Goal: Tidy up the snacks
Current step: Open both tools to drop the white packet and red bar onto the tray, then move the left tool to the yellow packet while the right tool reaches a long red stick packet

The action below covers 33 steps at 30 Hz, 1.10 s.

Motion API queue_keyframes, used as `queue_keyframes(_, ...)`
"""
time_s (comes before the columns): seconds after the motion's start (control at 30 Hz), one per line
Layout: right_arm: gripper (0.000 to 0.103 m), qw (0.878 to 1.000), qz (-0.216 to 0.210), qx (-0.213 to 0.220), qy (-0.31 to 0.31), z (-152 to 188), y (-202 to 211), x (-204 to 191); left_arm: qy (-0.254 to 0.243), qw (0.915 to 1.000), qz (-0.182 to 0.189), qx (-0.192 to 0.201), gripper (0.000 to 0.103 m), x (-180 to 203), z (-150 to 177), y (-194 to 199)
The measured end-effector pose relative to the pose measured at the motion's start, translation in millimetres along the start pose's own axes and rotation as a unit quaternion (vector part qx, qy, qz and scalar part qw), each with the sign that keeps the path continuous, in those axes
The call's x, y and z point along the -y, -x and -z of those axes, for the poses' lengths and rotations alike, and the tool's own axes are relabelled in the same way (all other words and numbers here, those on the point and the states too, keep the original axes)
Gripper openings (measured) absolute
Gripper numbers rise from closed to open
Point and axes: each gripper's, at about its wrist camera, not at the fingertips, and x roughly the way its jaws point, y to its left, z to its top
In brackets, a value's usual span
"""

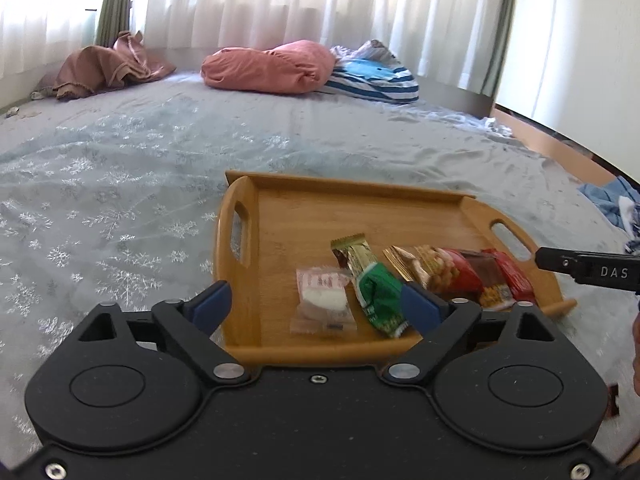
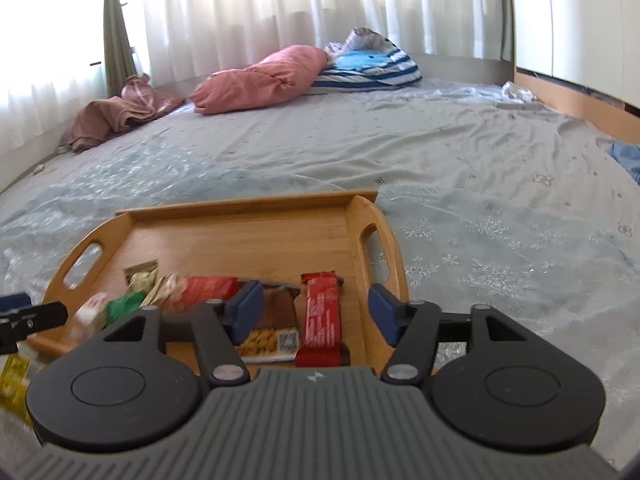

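Both grippers spread, holding nothing; red bar [image 2: 320,316] btwn right gripper [image 2: 316,312] fingers, on tray [image 2: 248,204].

A yellow wrapper [image 2: 14,380] at the left edge of the right wrist view is blurred and cut off. The right gripper's finger [image 2: 244,314] hides part of the brown nut bar [image 2: 276,336] near the wooden tray's [image 2: 240,240] front edge. The left gripper's finger [image 1: 420,308] covers the green snack's [image 1: 378,296] right side. Print on the wrappers is too small to read.
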Motion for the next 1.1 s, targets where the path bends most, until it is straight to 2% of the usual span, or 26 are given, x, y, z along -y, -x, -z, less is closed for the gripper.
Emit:
queue_keyframes(0.27,0.09,0.997,-0.002,0.016,0.073,29.1,32.5,-22.3,0.001,1.0,0.007,0.005,0.098,1.3,23.2,30.2)
queue_keyframes(0.5,0.102,0.993,0.004,0.016,0.114,61.0,48.1,-36.0,-0.003,1.0,-0.001,0.006,0.101,-3.1,44.5,38.7)
queue_keyframes(0.67,0.103,0.991,0.012,0.017,0.132,81.7,56.1,-44.7,-0.019,0.9998,-0.003,0.004,0.102,-4.8,58.2,40.2)
queue_keyframes(0.8,0.103,0.99,0.026,0.02,0.14,94.2,59.1,-49.3,-0.029,0.9994,-0.018,0.009,0.102,-3.4,64.6,40.4)
queue_keyframes(1.0,0.103,0.993,0.043,0.014,0.109,108.9,59.0,-49.2,-0.014,0.997,-0.061,0.045,0.103,-6.3,73.7,45.5)
queue_keyframes(1.1,0.103,0.994,0.056,0.017,0.093,114.8,59.3,-49.3,-0.005,0.9975,-0.061,0.035,0.103,-9.4,76.0,43.3)
